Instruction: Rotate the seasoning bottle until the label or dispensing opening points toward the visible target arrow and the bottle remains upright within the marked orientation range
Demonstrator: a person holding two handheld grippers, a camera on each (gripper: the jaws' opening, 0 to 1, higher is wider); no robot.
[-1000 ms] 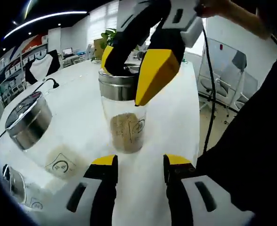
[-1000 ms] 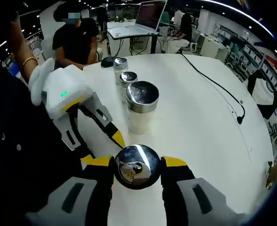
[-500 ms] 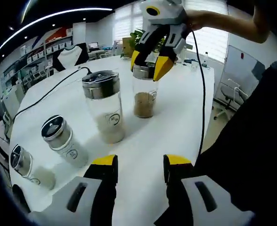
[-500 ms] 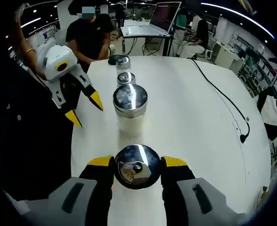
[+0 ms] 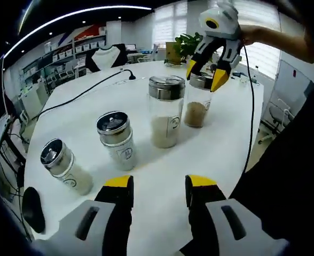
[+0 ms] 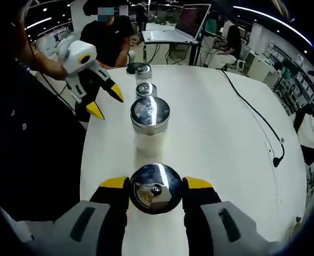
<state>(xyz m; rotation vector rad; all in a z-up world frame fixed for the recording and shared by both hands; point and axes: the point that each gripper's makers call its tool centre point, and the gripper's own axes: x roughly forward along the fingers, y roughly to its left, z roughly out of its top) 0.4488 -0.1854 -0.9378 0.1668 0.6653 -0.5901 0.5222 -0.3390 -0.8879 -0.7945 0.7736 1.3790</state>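
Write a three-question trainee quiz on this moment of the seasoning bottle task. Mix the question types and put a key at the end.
1. True or false: the right tongs are closed on the steel cap of the glass seasoning bottle with brown powder.
2. How many steel-capped glass bottles stand on the round white table in the left gripper view?
A. two
B. three
C. four
3. Fill in: the left tongs are ____ and hold nothing.

Key
1. True: the yellow tips sit on both sides of the cap.
2. C: the brown-powder bottle, the tall bottle with pale powder, and two smaller ones.
3. open
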